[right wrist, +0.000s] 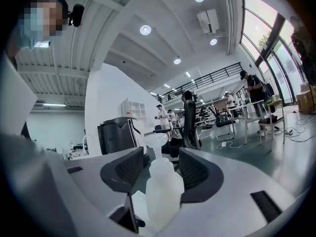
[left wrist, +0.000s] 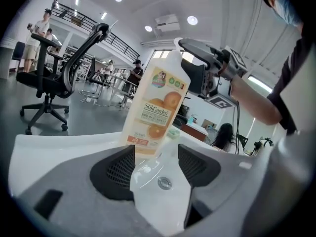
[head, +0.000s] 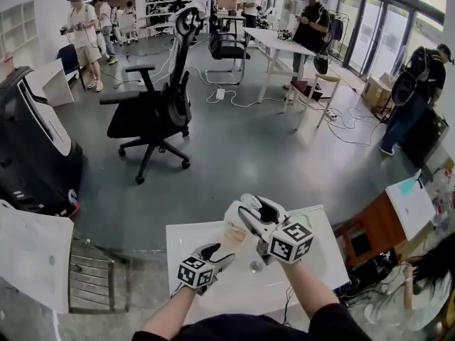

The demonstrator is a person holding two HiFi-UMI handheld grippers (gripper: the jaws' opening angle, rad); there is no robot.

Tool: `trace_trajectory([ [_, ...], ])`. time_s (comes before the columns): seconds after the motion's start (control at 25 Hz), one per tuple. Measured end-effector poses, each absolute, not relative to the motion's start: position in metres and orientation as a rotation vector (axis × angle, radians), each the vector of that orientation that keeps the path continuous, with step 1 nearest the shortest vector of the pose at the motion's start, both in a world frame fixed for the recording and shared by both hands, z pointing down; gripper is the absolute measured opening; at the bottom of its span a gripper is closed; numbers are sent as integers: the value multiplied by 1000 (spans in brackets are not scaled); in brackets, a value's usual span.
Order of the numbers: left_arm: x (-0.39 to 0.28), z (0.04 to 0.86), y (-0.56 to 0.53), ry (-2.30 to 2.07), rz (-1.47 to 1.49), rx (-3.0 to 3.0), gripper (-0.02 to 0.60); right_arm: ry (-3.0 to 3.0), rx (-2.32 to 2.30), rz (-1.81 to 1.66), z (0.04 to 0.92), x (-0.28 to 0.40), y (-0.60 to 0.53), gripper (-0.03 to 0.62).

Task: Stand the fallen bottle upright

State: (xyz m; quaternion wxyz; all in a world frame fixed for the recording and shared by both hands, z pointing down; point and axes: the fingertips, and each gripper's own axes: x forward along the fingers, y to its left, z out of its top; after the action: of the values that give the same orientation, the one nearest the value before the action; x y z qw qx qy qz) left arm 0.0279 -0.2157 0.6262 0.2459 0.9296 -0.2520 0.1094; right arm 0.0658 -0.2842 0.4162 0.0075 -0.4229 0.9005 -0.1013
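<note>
Bottle [left wrist: 157, 105] stands upright on the table [left wrist: 59, 147], at 12 o'clock from my left gripper [left wrist: 157, 157] and just past its tips. That gripper's jaws are spread and hold nothing. My right gripper [right wrist: 160, 154] is up at the bottle's top. Its jaws are also spread, with the neck between them and a gap on each side, so nothing is pinched. The standing looks done to me.

The risk now is in pulling away. The bottle is tall on a small base, and if I draw the right gripper back crookedly, a pad could catch the neck and tip it over. The left jaws sit low near the base, and a nudge forward there would shove it. From the head view it seems close to the table's far edge, around 12 o'clock, so a fall could take it off the table.
</note>
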Motion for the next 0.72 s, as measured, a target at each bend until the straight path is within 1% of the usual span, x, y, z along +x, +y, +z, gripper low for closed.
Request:
trace_trajectory([
  [0.32,-3,599,-207,-756,203,2571,273,2738,-1413,-283,412,79,-260,229],
  [0.72,-44,507,-191,-785,-53,2708,276,2520,-1517,-356,404,105,-197,230],
])
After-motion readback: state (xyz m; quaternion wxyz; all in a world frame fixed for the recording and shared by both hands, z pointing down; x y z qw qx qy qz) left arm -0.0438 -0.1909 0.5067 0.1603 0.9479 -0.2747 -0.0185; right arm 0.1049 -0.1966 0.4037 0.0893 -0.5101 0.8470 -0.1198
